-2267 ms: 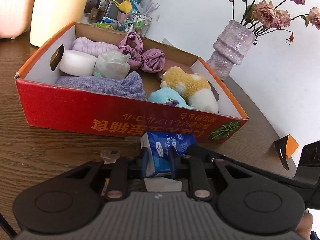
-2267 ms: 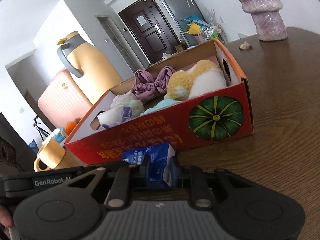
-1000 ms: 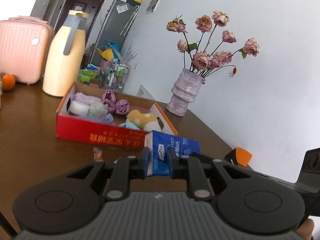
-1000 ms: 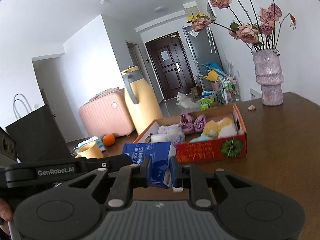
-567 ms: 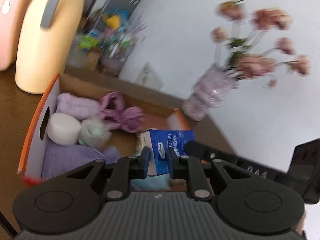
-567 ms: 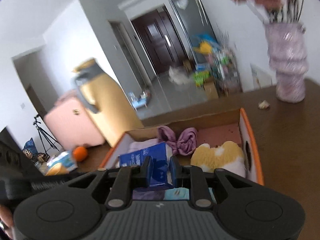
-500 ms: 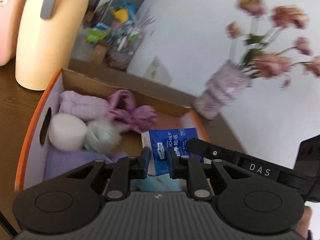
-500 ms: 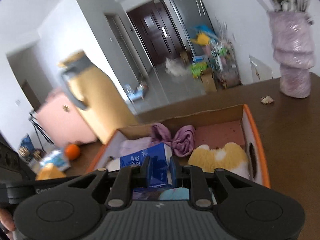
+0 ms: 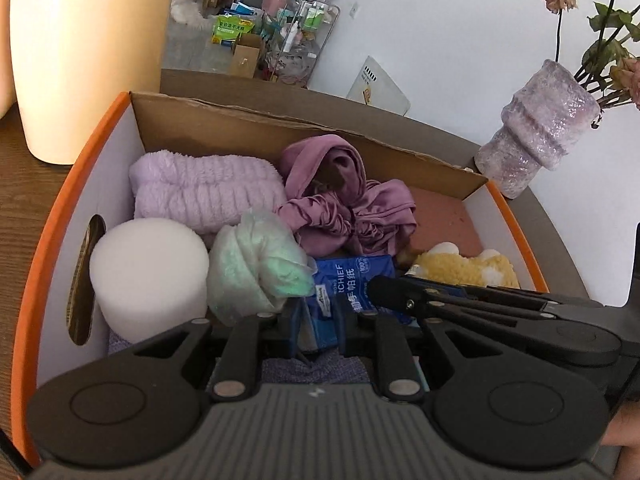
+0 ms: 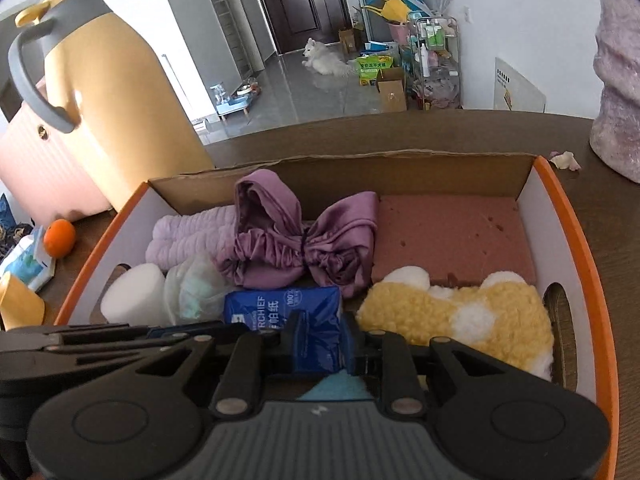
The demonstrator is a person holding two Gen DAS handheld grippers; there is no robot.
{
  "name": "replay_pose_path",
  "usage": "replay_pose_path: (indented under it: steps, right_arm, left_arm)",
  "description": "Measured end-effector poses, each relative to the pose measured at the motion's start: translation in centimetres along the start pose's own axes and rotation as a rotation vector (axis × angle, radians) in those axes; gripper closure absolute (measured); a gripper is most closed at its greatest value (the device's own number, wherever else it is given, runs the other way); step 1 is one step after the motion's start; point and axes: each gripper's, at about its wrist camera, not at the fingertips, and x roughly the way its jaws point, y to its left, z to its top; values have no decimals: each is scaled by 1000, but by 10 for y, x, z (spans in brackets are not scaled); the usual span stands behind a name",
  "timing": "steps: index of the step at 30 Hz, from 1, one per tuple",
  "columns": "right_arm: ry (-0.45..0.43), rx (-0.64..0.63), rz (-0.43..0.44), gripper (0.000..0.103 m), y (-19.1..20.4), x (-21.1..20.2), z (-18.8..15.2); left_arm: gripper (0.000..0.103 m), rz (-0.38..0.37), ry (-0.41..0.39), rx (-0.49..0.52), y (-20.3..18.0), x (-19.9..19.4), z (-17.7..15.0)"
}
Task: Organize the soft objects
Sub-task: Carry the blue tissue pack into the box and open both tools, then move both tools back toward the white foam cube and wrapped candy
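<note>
The blue tissue pack (image 10: pixel 298 320) hangs over the middle of the cardboard box (image 10: pixel 576 216), pinched from both sides. The right gripper (image 10: pixel 318 344) has its jaws clamped on the pack's near end, and the left gripper (image 9: pixel 316 322) is clamped on it too. Both are equally near, so I judge release calls for both to open together. The pack's long axis runs from about 9 to 3 o'clock in the right wrist view. It is glossy, crinkled and soft. At 12 o'clock lies the purple satin bonnet (image 10: pixel 304 248), at 3 o'clock the yellow plush (image 10: pixel 460 316), at 9 o'clock the white foam roll (image 10: pixel 134 298). The box sits on the bench (image 10: pixel 624 264).
</note>
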Motion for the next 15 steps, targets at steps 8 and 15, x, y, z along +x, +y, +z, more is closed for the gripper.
replay_pose_path:
  steps: [8, 15]
  right_arm:
    - [-92, -19, -17, 67, -1, -61, 6]
    - [-262, -92, -159, 43, -5, -167, -22]
  left_arm:
    - [82, 45, -161, 148, -23, -68, -4]
    - [69, 213, -354, 225, -25, -162, -35]
